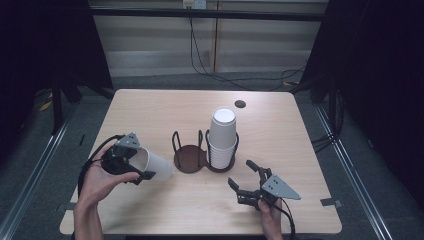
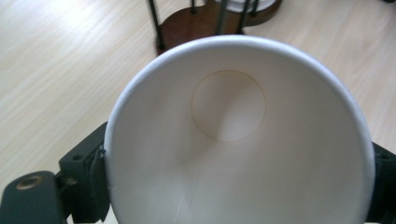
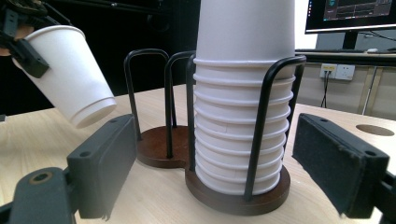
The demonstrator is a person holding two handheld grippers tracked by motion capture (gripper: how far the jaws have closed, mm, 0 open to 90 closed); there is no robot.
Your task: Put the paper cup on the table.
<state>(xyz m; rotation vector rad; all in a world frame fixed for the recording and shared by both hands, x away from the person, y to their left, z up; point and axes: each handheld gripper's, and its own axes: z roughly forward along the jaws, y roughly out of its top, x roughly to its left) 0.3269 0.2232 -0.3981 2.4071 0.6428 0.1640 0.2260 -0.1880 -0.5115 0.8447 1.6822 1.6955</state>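
A dark wooden cup holder with two wire bays (image 1: 189,159) stands mid-table. Its right bay holds a tall stack of upside-down white paper cups (image 1: 221,137), and its left bay (image 3: 156,142) is bare. My left gripper (image 1: 144,164) is shut on the rim end of a single white paper cup (image 1: 159,166), holding it tilted just left of the holder with its base toward the bare bay. In the left gripper view I look straight into that cup (image 2: 233,140). My right gripper (image 1: 247,181) stands open on the table in front of the stack (image 3: 243,116), nothing between its pads (image 3: 105,163).
A round cable hole (image 1: 240,104) sits near the table's far edge. Cables hang beyond the back edge. A monitor (image 3: 350,14) and a wall socket (image 3: 338,71) lie behind the stack in the right gripper view.
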